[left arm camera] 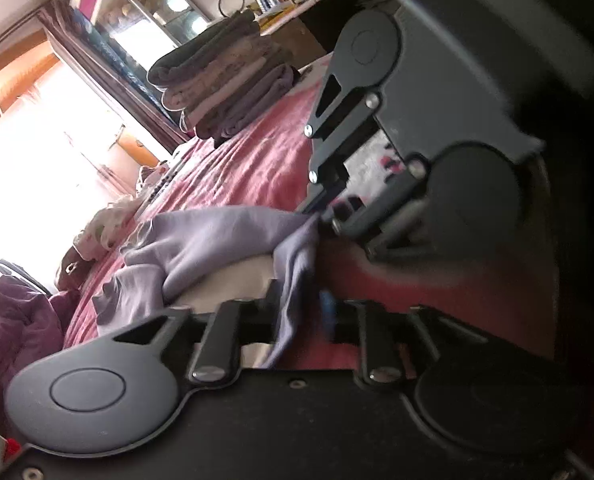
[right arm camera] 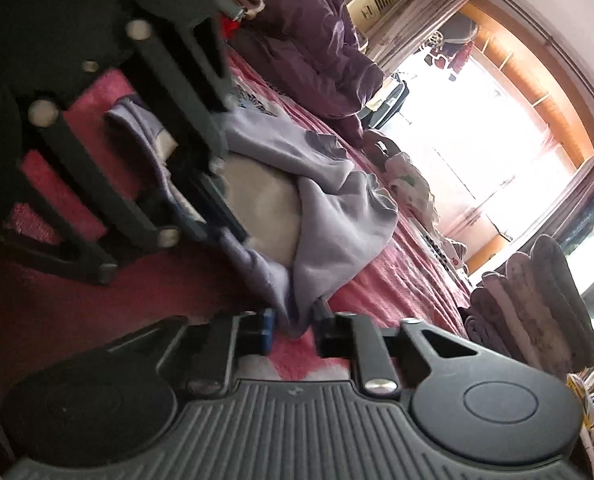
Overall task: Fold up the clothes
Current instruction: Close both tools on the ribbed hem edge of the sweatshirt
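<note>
My left gripper (left arm camera: 297, 312) and right gripper (right arm camera: 293, 330) are each clamping the lavender sweatshirt (right arm camera: 337, 200) on the bed (left arm camera: 257, 160); I'm mid-fold, needing level carrying over.

You will find only one bit of lettering, a dark printed design on the lilac garment (right arm camera: 317, 184) in your right wrist view, and it is too blurred to read.
</note>
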{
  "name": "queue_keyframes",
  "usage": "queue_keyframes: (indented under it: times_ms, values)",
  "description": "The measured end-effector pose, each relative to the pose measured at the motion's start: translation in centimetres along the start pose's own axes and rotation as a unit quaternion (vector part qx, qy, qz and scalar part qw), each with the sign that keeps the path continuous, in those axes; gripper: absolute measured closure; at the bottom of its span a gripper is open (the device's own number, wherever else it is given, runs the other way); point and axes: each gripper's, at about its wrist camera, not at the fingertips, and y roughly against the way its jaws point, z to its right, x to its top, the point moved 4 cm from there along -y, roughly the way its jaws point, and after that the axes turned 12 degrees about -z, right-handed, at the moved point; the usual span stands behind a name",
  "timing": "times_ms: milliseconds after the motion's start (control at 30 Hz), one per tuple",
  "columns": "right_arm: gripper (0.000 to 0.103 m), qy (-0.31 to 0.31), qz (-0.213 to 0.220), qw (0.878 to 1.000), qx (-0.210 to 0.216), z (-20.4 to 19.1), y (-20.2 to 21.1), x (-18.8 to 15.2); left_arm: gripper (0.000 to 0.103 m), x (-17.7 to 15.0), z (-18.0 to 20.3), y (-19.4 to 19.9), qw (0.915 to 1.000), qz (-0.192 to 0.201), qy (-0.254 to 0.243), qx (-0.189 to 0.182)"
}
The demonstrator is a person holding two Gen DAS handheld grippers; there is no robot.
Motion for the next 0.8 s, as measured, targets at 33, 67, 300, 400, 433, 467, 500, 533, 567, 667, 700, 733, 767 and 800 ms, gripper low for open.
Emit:
queue_keyframes:
  times_ms: [33, 67, 300, 400, 433, 467, 500, 533, 567, 667, 700, 733, 767, 800]
  values:
    - [0.093, -0.005, 0.001, 1.0, 0.002, 0.1, 0.1, 0.1, 0.06, -0.6, -0.5, 0.7, 1.0, -0.002, 0.002, 0.0]
    - [0.094, -0.009, 0.002, 1.0, 0.004, 0.1, 0.1, 0.1, 0.05, -1.4, -1.1, 1.3, 0.9999, -0.007, 0.008, 0.006]
    - [0.094, -0.042, 0.004, 0.999, 0.014, 0.7, 0.3, 0.3, 0.045, -7.2, -4.2, 1.9, 0.9927, -0.099, 0.035, 0.06]
    - [0.094, -0.054, 0.005, 0.998, 0.016, 0.9, 0.4, 0.3, 0.045, -7.3, -4.4, 1.0, 0.9906, -0.113, 0.03, 0.071]
    - [0.094, -0.055, 0.005, 0.998, 0.017, 1.0, 0.4, 0.4, 0.045, -7.2, -4.4, 0.7, 0.9901, -0.116, 0.028, 0.075]
    - [0.094, -0.056, 0.005, 0.998, 0.017, 1.0, 0.4, 0.4, 0.045, -7.2, -4.5, 0.4, 0.9895, -0.119, 0.026, 0.079]
    - [0.094, -0.058, 0.005, 0.998, 0.017, 1.0, 0.3, 0.4, 0.045, -7.1, -4.5, 0.1, 0.9889, -0.122, 0.024, 0.082]
    - [0.094, -0.059, 0.004, 0.998, 0.017, 1.0, 0.3, 0.4, 0.046, -7.1, -4.5, -0.2, 0.9882, -0.125, 0.023, 0.086]
    - [0.094, -0.059, 0.003, 0.998, 0.017, 1.0, 0.2, 0.4, 0.046, -7.0, -4.6, -0.5, 0.9876, -0.128, 0.021, 0.089]
    - [0.094, -0.059, 0.001, 0.998, 0.014, 0.9, 0.1, 0.3, 0.058, -6.8, -4.7, -1.4, 0.9855, -0.136, 0.015, 0.1]
    - [0.094, -0.059, 0.0, 0.998, 0.012, 0.9, 0.0, 0.3, 0.063, -6.8, -4.7, -1.7, 0.9847, -0.139, 0.013, 0.104]
    - [0.094, -0.058, -0.001, 0.998, 0.011, 0.9, 0.0, 0.3, 0.071, -6.7, -4.7, -1.8, 0.9839, -0.141, 0.01, 0.109]
    - [0.094, -0.056, 0.0, 0.998, 0.009, 0.8, 0.0, 0.2, 0.072, -6.7, -4.6, -1.8, 0.9835, -0.142, 0.011, 0.112]
    - [0.094, -0.055, 0.001, 0.998, 0.005, 0.7, 0.1, 0.3, 0.073, -6.7, -4.7, -1.8, 0.9836, -0.141, 0.018, 0.111]
